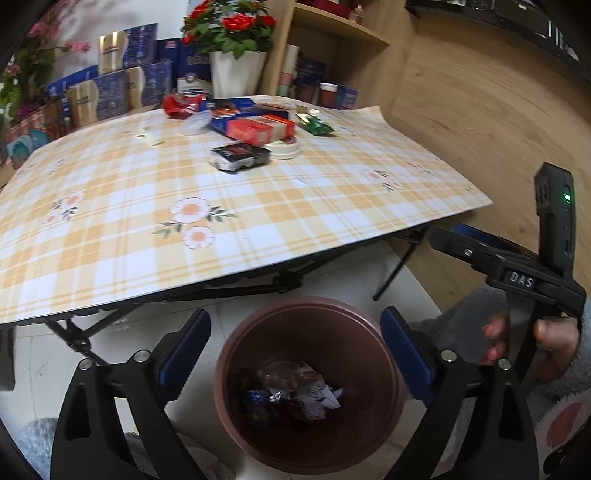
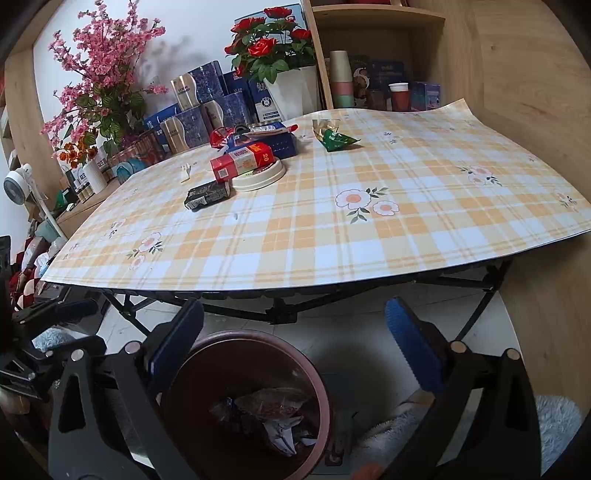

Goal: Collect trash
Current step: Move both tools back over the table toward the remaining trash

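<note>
A brown bin (image 1: 236, 350) stands on the floor under the table's front edge, with crumpled wrappers (image 1: 295, 387) at its bottom. My left gripper (image 1: 293, 321) hangs open right above it, nothing between its blue pads. My right gripper (image 2: 293, 310) is open and empty too, just right of the bin (image 2: 240, 339). On the checked tablecloth (image 1: 110, 229) lie a black packet (image 1: 240, 155), a red box (image 1: 258, 129), a green wrapper (image 1: 317, 125), a red wrapper (image 1: 181, 105) and a clear plastic lid (image 1: 195, 123).
A white round lid (image 2: 262, 177) lies under the red box (image 2: 242, 162). Blue gift boxes, a potted rose (image 2: 273, 44) and pink flowers crowd the table's far edge. A wooden shelf (image 2: 369, 22) stands behind. Black folding legs (image 2: 280, 314) run under the table. A hand (image 1: 554, 339) grips the right tool.
</note>
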A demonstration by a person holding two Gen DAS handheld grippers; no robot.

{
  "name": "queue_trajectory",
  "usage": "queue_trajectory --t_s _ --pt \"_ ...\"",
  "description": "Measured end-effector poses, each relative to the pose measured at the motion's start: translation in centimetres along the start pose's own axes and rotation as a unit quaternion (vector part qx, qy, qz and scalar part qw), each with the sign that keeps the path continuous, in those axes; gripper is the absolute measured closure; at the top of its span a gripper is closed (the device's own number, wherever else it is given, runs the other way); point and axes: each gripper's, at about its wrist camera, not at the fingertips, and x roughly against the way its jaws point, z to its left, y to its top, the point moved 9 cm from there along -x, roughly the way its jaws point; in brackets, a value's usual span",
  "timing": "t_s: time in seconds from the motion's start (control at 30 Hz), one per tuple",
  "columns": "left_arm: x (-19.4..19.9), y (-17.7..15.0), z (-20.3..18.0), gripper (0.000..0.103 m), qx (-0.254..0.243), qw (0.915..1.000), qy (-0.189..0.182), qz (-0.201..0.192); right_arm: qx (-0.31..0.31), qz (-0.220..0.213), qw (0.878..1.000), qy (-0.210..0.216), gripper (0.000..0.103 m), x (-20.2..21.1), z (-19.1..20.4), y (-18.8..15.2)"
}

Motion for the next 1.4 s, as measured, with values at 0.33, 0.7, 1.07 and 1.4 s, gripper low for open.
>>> queue_trajectory --t_s 0.33,0.7,1.07,1.4 --pt "0.1 0.1 1.4 0.008 0.024 0.9996 0.018 -0.002 -0.003 0.003 1.000 -0.004 0.006 0.0 -0.2 -0.1" --pt "0.4 0.2 2.7 0.008 0.053 0.9982 0.026 -0.008 -0.003 0.007 1.000 -0.002 0.006 -0.2 -0.1 -0.2" --pt "2.9 3.0 6.5 0.008 0.117 0.9899 0.053 -0.060 -0.035 -0.004 0.999 0.008 0.006 -0.1 -1.1 0.9" --pt "-0.3 13.7 15.4 0.021 0.200 0.9763 0.057 -0.060 -0.026 0.006 0.999 -0.029 0.006 -2.5 -3.6 8.1"
